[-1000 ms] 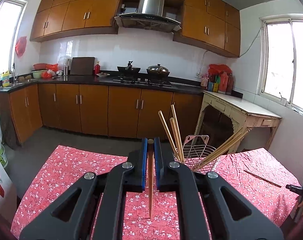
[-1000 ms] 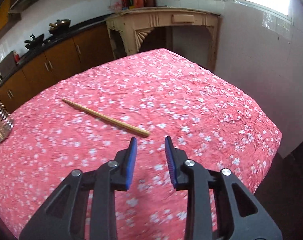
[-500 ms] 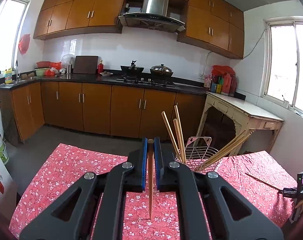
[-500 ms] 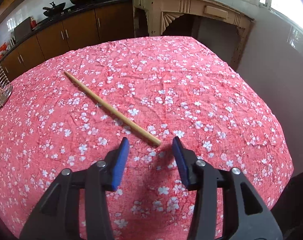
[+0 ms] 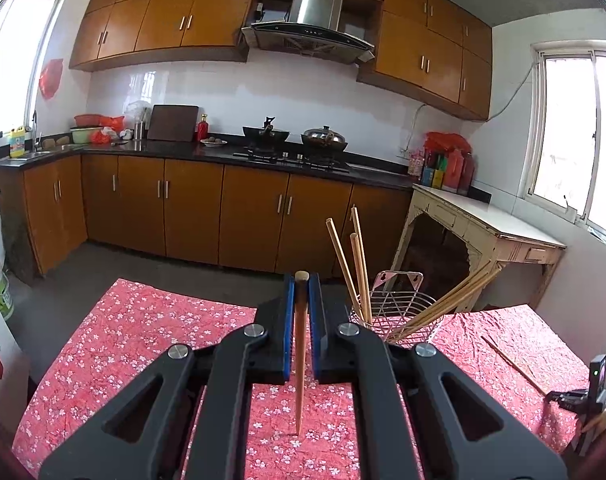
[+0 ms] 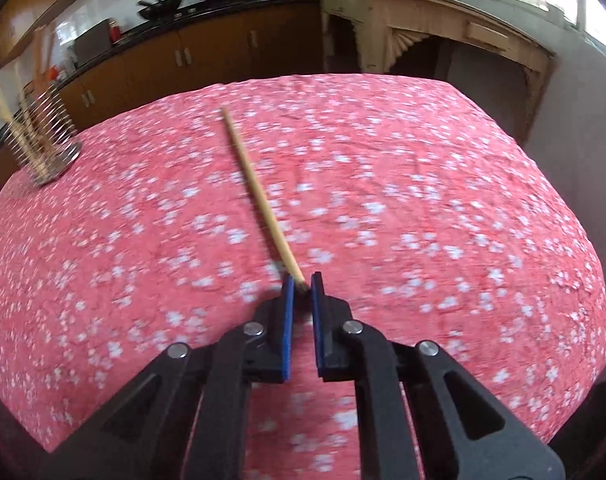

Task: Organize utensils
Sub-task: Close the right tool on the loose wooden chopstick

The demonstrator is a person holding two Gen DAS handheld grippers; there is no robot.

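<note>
Pale wooden chopstick (image 6: 259,196) lying on the red floral counter (image 6: 423,184), its near end now between the just-narrowed jaws of the right gripper (image 6: 302,286), formerly short of it; left gripper (image 5: 302,294) clamps another chopstick (image 5: 300,356) beside the wire holder (image 5: 399,312).

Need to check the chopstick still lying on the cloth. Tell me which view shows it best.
Right wrist view: the loose chopstick runs full length up the frame, its near end between the right tool pads. Left wrist view shows only a thin sliver near the table's right edge.
</note>
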